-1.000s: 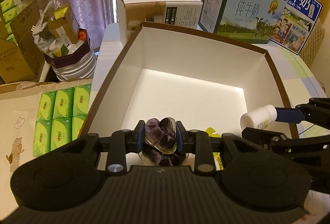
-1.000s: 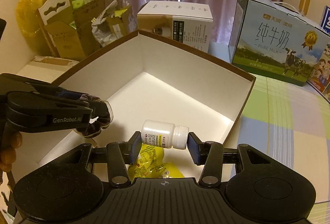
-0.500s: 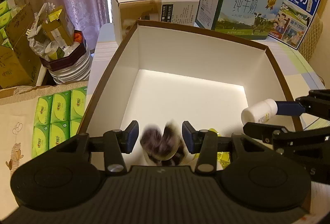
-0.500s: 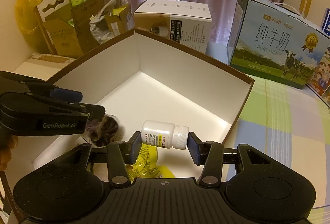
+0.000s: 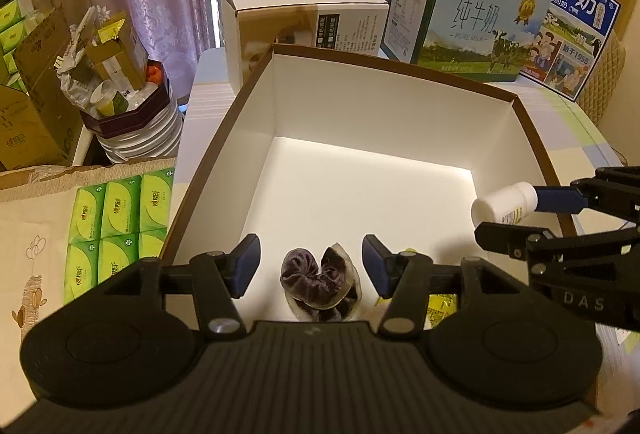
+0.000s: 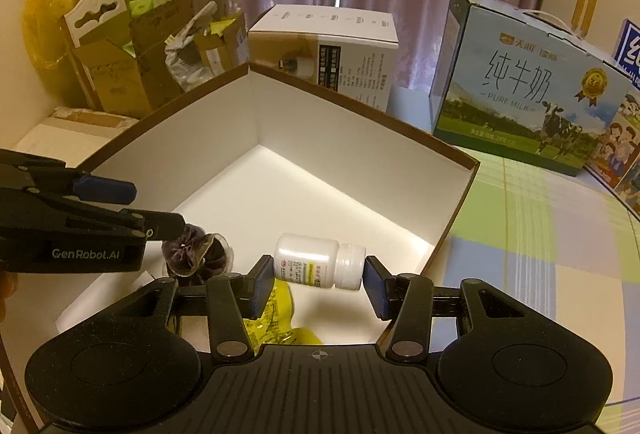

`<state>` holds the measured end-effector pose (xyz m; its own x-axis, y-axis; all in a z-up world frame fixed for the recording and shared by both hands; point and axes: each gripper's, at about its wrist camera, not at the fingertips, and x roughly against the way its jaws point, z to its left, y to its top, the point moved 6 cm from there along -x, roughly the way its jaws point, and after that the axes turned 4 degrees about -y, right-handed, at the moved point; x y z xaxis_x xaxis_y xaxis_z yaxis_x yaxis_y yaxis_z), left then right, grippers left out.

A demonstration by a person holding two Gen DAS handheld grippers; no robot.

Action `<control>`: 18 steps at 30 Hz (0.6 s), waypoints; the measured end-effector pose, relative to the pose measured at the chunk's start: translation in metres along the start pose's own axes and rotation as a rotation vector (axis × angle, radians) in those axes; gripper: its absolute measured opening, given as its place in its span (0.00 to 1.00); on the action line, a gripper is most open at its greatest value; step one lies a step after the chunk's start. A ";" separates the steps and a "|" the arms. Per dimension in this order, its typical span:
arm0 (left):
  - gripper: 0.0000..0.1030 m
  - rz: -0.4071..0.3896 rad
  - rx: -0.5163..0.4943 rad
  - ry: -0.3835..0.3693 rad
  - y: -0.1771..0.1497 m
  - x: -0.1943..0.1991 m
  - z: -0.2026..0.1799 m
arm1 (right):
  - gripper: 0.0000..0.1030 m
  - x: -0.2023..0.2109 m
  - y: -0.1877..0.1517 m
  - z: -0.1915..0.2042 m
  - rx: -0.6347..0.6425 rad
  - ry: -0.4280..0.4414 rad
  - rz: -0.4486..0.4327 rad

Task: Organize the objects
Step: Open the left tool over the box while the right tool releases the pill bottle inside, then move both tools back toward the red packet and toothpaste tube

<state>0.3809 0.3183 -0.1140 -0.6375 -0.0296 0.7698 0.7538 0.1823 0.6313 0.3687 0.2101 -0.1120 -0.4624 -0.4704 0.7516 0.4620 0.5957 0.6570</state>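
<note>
A large white box with a brown rim (image 5: 400, 138) stands open on the table; it also shows in the right wrist view (image 6: 320, 162). My left gripper (image 5: 311, 266) is open above its near end. A dark purple scrunchie (image 5: 318, 284) lies on the box floor below the open fingers, also seen in the right wrist view (image 6: 196, 252). My right gripper (image 6: 318, 280) is shut on a white pill bottle (image 6: 320, 261), held sideways over the box's near right corner; the bottle shows in the left wrist view (image 5: 504, 202). A yellow packet (image 6: 276, 318) lies in the box under it.
Milk cartons (image 5: 464, 26) and a white carton (image 5: 304, 18) stand behind the box. Green tissue packs (image 5: 116, 230) lie left of it. A stack of bowls with clutter (image 5: 128, 122) and cardboard boxes (image 6: 132, 66) stand off the table's left side. A checked cloth (image 6: 540, 254) covers the table on the right.
My left gripper opened and let go of the scrunchie, which dropped onto the box floor. The right gripper still holds the bottle in about the same place.
</note>
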 end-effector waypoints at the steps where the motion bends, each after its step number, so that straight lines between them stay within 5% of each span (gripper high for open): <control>1: 0.51 0.001 0.001 0.000 0.000 0.000 0.000 | 0.44 0.001 0.000 0.000 0.003 -0.003 -0.001; 18: 0.76 -0.030 0.028 -0.004 -0.007 0.033 0.000 | 0.64 0.040 -0.016 0.011 -0.039 0.066 -0.030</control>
<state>0.3539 0.3163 -0.0930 -0.6604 -0.0316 0.7503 0.7298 0.2084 0.6511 0.3346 0.1887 -0.0930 -0.4260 -0.5307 0.7327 0.4786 0.5551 0.6803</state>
